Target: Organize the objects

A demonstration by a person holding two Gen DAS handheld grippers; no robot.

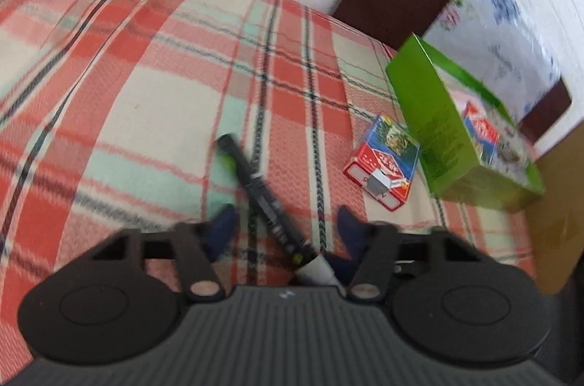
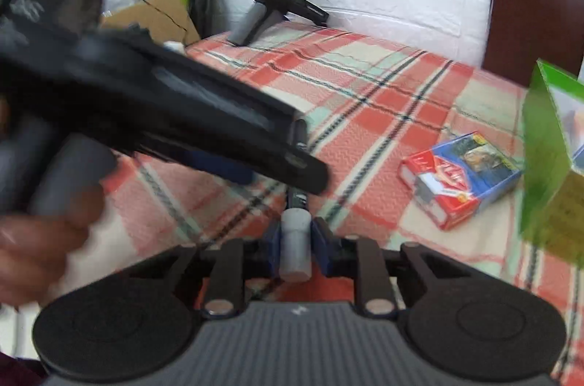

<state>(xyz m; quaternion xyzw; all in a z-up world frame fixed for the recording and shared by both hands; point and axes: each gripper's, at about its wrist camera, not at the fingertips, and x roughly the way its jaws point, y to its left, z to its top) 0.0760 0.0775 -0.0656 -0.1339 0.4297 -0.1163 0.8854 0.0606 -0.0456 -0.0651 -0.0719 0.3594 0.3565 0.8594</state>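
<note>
— Where is the marker lying?
— Left of the green box. We are clenching its grey end in the right claw, its long axis running between the jaws of the released left claw.

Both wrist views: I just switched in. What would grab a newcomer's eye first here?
The red, cream and mint plaid cloth fills both views. On it, at the right, a bright green box lies open with a red-and-blue card pack lying beside it. In the right wrist view the right gripper is shut on the grey end of a black marker, with the left gripper's blurred body crossing just ahead of it.
</note>
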